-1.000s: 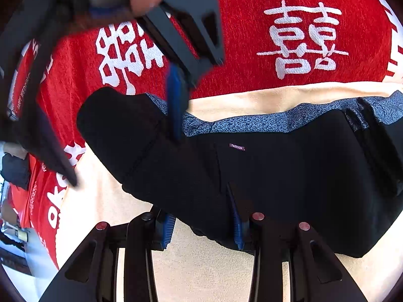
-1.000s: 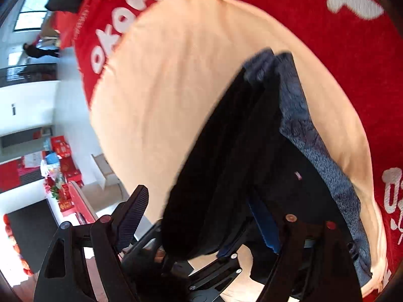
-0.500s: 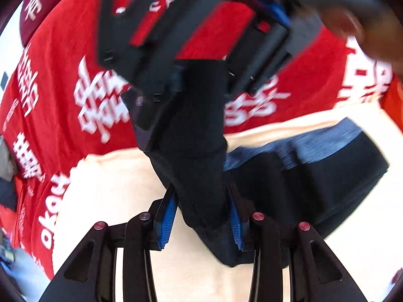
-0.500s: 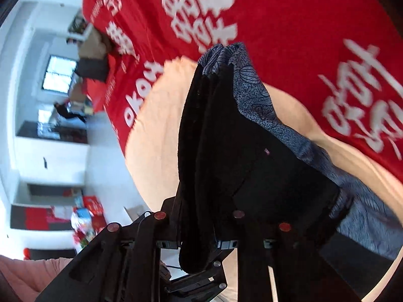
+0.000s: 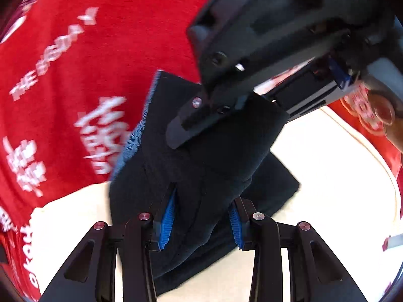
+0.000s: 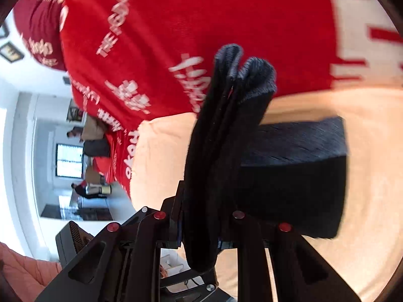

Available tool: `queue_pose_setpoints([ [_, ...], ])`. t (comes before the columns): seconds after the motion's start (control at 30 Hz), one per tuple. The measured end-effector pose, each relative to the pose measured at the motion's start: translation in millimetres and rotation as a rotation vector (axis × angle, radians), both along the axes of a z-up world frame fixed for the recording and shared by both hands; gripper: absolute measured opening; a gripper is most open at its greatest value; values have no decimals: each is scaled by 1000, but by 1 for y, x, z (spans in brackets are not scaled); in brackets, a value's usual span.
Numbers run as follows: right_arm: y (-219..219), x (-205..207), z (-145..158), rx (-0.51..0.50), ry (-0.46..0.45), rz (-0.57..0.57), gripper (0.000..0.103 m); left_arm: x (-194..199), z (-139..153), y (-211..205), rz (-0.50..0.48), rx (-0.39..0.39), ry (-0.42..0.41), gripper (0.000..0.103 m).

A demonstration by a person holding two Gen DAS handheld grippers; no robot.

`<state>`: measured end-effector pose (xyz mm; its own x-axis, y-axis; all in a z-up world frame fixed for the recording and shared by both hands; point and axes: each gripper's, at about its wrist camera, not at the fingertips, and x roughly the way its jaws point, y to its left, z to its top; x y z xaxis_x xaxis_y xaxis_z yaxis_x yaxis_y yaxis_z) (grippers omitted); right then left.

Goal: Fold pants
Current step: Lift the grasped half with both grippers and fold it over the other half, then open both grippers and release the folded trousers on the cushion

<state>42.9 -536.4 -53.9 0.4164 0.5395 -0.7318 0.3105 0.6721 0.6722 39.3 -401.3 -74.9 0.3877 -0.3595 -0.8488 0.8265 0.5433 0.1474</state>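
left wrist view, both grippers' fingers pinching black pants [image 5: 209, 166], raised fold's long axis pointing away

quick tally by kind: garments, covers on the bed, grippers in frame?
Pants: 1, black, gripped by both grippers
Grippers: 2, left gripper, right gripper
Covers: 2, red blanket, cream towel
Total: 5

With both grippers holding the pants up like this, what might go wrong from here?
The left gripper pinches a thick bunch of the black pants, so a layer could slip free. The right gripper clamps several stacked layers; released unevenly, the fold may land crooked on the part lying on the cream towel. The grippers are close and could collide.
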Motion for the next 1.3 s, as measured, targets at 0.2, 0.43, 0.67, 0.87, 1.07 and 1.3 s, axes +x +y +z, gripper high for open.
queue_pose_setpoints([
  [0.2,-37,-42,-74,68,85,-92,20,-27,-58,-35,-49,130,71,47],
  [0.43,-46,-53,-102,89,84,-117,23,-50,-71,-29,-102,146,122,93],
  [0.67,-34,-50,-76,-95,120,-41,26,-38,-48,5,-28,143,203,93],
  [0.87,-28,-61,-67,-265,191,-62,48,-11,-40,38,136,166,300,93],
  [1.07,-22,-74,-56,-347,304,-108,60,13,-39,73,245,223,334,93],
  [1.3,6,-88,-41,-402,377,-76,71,15,-16,97,329,234,371,93],
])
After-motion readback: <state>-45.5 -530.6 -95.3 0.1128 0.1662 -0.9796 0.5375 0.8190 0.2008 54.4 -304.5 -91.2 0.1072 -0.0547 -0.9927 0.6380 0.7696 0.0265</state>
